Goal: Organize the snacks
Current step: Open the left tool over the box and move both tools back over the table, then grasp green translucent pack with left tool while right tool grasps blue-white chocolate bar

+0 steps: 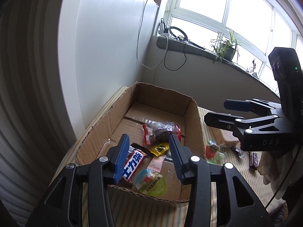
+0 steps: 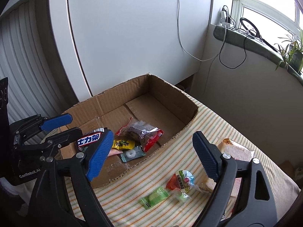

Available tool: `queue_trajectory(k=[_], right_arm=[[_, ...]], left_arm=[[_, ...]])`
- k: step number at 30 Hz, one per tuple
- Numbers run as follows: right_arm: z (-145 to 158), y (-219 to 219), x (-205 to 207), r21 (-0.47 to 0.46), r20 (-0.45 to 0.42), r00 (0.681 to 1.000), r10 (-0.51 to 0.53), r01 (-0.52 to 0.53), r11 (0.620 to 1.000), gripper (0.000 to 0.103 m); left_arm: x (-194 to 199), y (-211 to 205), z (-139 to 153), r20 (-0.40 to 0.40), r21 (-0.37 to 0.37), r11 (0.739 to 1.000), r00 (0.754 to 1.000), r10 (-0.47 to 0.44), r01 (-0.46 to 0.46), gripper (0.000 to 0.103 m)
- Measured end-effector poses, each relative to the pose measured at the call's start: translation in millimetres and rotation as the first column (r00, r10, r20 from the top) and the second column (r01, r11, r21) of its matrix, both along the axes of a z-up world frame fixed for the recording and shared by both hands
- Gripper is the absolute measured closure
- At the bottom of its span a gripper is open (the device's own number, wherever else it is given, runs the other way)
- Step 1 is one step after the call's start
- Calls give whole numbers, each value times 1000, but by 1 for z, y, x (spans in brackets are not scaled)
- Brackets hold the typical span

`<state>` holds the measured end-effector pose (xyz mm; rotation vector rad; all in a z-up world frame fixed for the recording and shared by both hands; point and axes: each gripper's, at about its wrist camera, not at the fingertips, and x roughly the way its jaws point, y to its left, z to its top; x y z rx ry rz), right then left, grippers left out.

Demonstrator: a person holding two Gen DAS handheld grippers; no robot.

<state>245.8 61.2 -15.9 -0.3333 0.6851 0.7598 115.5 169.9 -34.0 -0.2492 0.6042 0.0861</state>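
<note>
Left gripper [image 1: 149, 155]: fingers apart, nothing between the pads; it hangs over the near end of the cardboard box [image 1: 197, 121].
Right gripper [image 2: 152, 154]: fingers wide apart, clamped on nothing; it stands over the striped cloth [image 2: 217, 124], beside the box's open side.
Left wrist view only: a chocolate bar [image 1: 253, 160] in a dark wrapper lies on the cloth, under the right gripper's body. A round green-lidded jelly cup [image 1: 150, 182] lies in the box, just below the left fingertips, with a pink sachet [image 1: 157, 163] beside it.
Right wrist view only: a green wrapped sweet [image 2: 154, 197] and a teal packet with a white ring [image 2: 132, 153]; the teal packet lies in the box just right of this gripper's left finger.
Both views: a red-edged clear bag [image 1: 161, 131] of dark pieces lies mid-box, beyond the left fingertips. A yellow sachet [image 1: 159, 148] lies between them.
Snickers bar [image 1: 132, 165]: brown, white and blue wrapper with Chinese lettering; in the box, against the inner face of the left gripper's left finger. Whether it touches the pad cannot be told.
Loose snacks: a red-and-green jelly cup [image 2: 180, 181] lies on the cloth between the right gripper's fingers; a bagged bread slice [image 2: 236, 149] lies just beyond its right finger.
</note>
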Motion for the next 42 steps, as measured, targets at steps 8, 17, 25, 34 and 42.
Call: queue_trajectory(k=[8, 17, 25, 34, 42], right_arm=[[15, -56, -10, 21, 10, 997, -73, 72, 997, 15], [25, -136, -27, 55, 14, 984, -178, 177, 983, 15], [2, -193, -36, 33, -21, 960, -280, 280, 959, 15], [-48, -227, -36, 39, -178, 918, -354, 366, 930, 15], [-77, -241, -24, 54, -306, 880, -363, 396, 917, 35]], left_arm=[[-5, -22, 9, 15, -3, 999, 999, -44, 44, 58], [-8, -56, 12, 21, -4, 993, 993, -117, 117, 58], [-4, -97, 7, 5, -1, 978, 978, -210, 210, 58], [11, -136, -17, -85, -1, 953, 949, -302, 303, 58], [31, -149, -36, -157, 43, 956, 947, -280, 289, 63]])
